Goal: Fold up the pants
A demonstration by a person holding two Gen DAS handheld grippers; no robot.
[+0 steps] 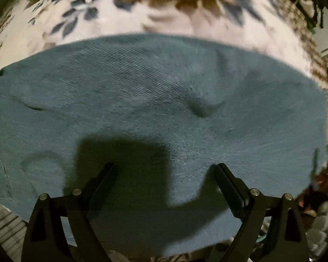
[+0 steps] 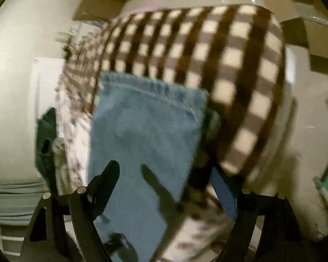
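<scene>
Only right view shows pants frayed hem, checkered blanket.

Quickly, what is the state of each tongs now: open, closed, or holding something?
Left tongs: open, over the blue denim pants, holding nothing.
Right tongs: open; only the left finger shows clearly, holding nothing.

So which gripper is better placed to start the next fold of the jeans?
Probably the left gripper: it is open, directly over the flat jeans. The right gripper view is blurred, angled along the fabric's edge.
</scene>
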